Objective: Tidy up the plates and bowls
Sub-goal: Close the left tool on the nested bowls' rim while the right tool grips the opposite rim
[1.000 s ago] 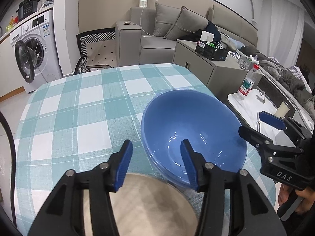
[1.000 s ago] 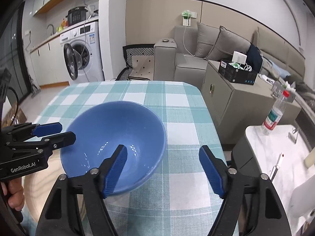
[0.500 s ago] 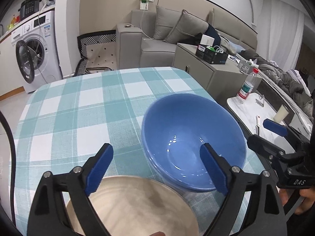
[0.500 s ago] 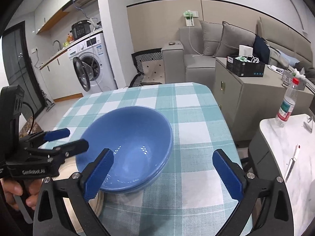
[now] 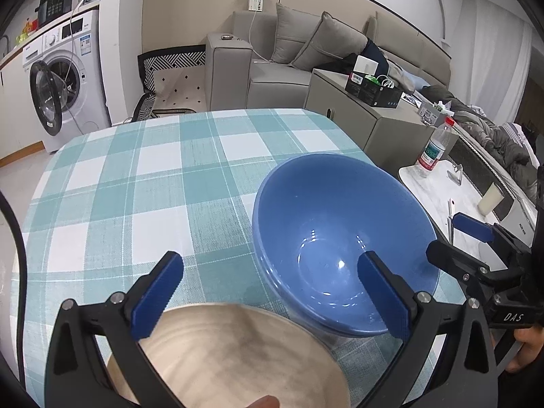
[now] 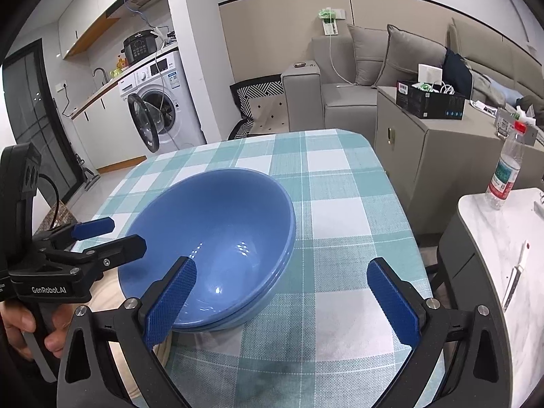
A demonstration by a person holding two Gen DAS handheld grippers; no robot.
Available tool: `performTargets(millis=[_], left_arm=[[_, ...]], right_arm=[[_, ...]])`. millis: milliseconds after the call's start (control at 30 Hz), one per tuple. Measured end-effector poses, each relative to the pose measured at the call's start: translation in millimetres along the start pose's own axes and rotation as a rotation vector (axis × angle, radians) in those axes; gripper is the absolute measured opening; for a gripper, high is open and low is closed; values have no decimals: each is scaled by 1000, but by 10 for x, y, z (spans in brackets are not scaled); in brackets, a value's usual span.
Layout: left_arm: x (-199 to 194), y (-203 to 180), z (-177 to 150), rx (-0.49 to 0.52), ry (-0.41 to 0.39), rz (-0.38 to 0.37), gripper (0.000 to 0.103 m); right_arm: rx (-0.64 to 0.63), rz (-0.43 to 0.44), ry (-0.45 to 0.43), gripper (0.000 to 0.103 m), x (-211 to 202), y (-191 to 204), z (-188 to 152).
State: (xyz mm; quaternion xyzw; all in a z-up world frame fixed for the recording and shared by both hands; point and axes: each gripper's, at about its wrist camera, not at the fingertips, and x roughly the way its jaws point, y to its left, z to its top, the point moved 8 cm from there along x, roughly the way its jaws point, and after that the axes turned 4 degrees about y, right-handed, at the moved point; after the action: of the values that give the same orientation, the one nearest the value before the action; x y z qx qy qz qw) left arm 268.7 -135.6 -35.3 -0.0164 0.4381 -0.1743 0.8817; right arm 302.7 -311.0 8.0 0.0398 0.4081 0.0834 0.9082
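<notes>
Two blue bowls (image 5: 340, 238) (image 6: 217, 231) sit nested on the checked table (image 5: 136, 187), near its right edge. A beige plate (image 5: 238, 350) (image 6: 110, 290) lies at the front, touching the bowls' base. My left gripper (image 5: 268, 272) hovers over the plate; its jaws are opening, wide apart, with nothing pressed between them, and the right pad is over the bowl's near rim. It shows in the right wrist view as the left gripper (image 6: 115, 234) beside the bowls. My right gripper (image 6: 282, 268) (image 5: 448, 236) stands open, its left pad over the bowl's near side and its right pad above the cloth.
A marble side table (image 6: 493, 238) with a water bottle (image 6: 506, 173) stands right of the checked table. Behind it are a grey cabinet (image 6: 425, 142) and a sofa (image 6: 357, 91). A washing machine (image 5: 64, 91) with its door open stands at the far left.
Both grippers' jaws have spread from narrow to wide. The bowls and the plate stay where they were.
</notes>
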Motion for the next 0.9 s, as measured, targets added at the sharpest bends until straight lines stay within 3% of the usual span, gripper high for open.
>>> performTargets(millis=[633,900], left_arm=[[203,-17,-75,-40,63,-29,101],[227,-81,-96,-34,83,-77,77]], right_arm=[[75,80,58,99,273,-45,-76],[87,95,77,79,311,-38,-104]])
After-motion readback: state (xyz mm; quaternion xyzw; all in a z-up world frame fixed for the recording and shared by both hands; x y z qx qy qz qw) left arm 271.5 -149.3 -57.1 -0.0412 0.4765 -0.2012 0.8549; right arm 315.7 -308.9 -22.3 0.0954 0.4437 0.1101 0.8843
